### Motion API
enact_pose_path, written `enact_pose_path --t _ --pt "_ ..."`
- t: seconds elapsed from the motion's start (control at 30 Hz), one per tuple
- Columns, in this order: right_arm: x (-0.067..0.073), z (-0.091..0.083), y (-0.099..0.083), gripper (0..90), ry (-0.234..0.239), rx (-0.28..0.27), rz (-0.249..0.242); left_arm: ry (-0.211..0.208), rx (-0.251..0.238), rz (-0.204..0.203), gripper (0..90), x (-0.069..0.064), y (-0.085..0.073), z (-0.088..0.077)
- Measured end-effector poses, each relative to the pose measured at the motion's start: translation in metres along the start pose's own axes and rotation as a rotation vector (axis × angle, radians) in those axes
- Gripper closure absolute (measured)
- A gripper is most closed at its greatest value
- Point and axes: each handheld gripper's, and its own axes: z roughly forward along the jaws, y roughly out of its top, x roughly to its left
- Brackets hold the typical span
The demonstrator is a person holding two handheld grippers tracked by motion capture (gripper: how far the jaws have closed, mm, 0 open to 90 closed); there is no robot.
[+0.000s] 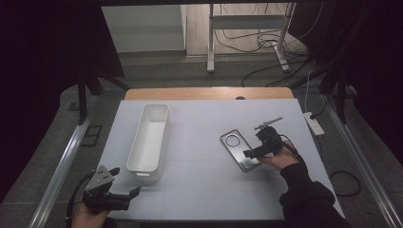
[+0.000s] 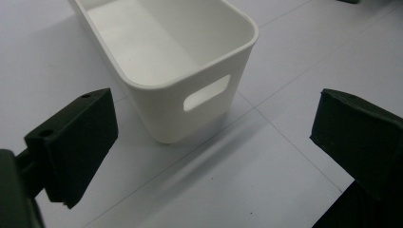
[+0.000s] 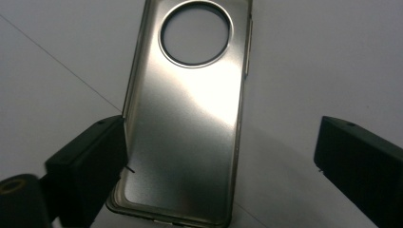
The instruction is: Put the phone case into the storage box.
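Right gripper (image 1: 254,153) is sitting over the near end of a metallic phone case (image 1: 239,149) with a round camera cutout, jaws spread wide, one jaw at the case's edge, nothing gripped; the case is lying flat on the white table (image 1: 204,190), right of centre. Left gripper (image 1: 124,186) is hovering at the table's near-left corner, jaws apart and empty, pointing at the handle end of the empty white plastic bin (image 1: 149,137).

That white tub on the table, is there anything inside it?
No, the white tub is empty: the left gripper view looks straight into it and shows just its bare white floor and walls.
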Motion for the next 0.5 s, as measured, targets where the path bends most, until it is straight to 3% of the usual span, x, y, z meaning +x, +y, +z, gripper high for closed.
enact_pose_path --t 0.03,0.37,0.5 --pt "0.0 0.0 0.0 7.8 0.0 0.0 0.0 0.0 0.0 0.0 2.5 0.0 0.0 0.0" --pt "-0.009 0.012 0.003 48.6 -0.042 0.057 -0.031 0.0 0.001 -0.002 2.5 0.0 0.0 0.0" --pt "-0.011 0.016 0.002 61.0 -0.027 0.077 -0.038 0.001 0.003 0.0 2.5 0.0 0.0 0.0"
